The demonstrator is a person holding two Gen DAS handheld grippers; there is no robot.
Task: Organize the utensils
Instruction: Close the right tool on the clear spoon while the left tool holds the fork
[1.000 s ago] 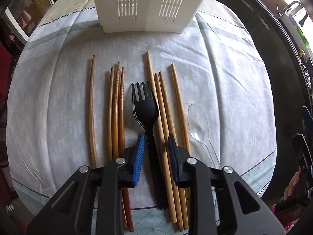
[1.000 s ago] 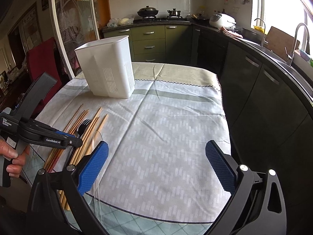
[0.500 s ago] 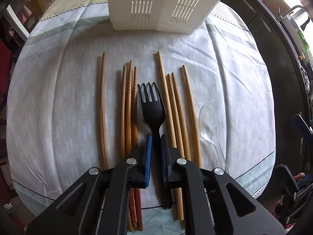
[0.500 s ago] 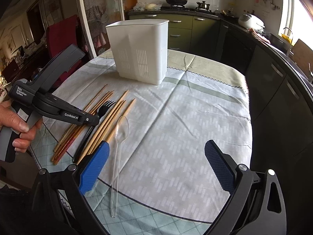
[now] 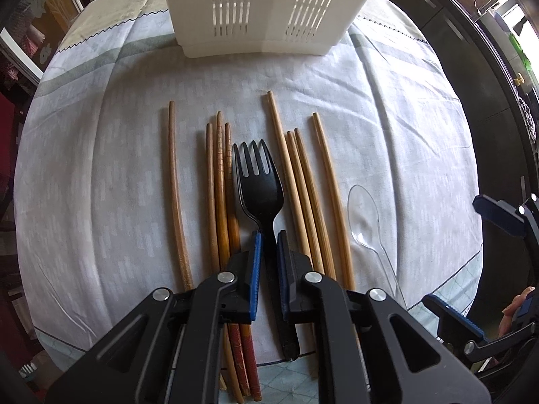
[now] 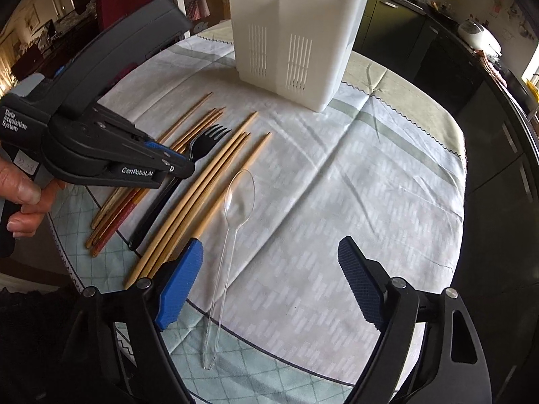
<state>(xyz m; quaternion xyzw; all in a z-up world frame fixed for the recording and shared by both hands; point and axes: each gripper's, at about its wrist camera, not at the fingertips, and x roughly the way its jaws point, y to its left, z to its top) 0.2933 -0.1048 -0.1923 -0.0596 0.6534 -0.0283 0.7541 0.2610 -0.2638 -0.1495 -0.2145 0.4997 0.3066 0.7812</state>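
The left gripper (image 5: 267, 235) is clenched on the neck of the black fork (image 5: 257, 181), its blue pads (image 5: 256, 269) pressing the handle from both sides just behind the fork's head. Seen from the right wrist, this gripper (image 6: 183, 168) reaches in low over the fork (image 6: 202, 141) (whether the fork is lifted off the cloth or not, I cannot tell). The fork serves as the landmark for everything else.

Just beside the fork on its left lie three darker wooden chopsticks (image 5: 219, 185), side by side and touching one another, the nearest one touching the fork's edge. Farther left of the fork, apart from that bundle, lies a single brown chopstick (image 5: 175, 195). Just right of the fork lie four pale bamboo chopsticks (image 5: 303, 185), roughly parallel to its handle. Beyond them, still right of the fork, lies a clear plastic spoon (image 5: 365, 215), bowl pointing the same way as the tines; in the right wrist view the spoon (image 6: 232, 222) runs lengthwise toward the camera.

Past the fork's tines, well apart from them, stands a white slotted utensil holder (image 5: 262, 10), upright on the tablecloth (image 5: 101, 168).

The right gripper (image 6: 269, 286) is released, its jaws spread wide with nothing between them, hovering right of the fork and near the spoon's handle (the left wrist view shows it (image 5: 471, 262) at the table's edge).
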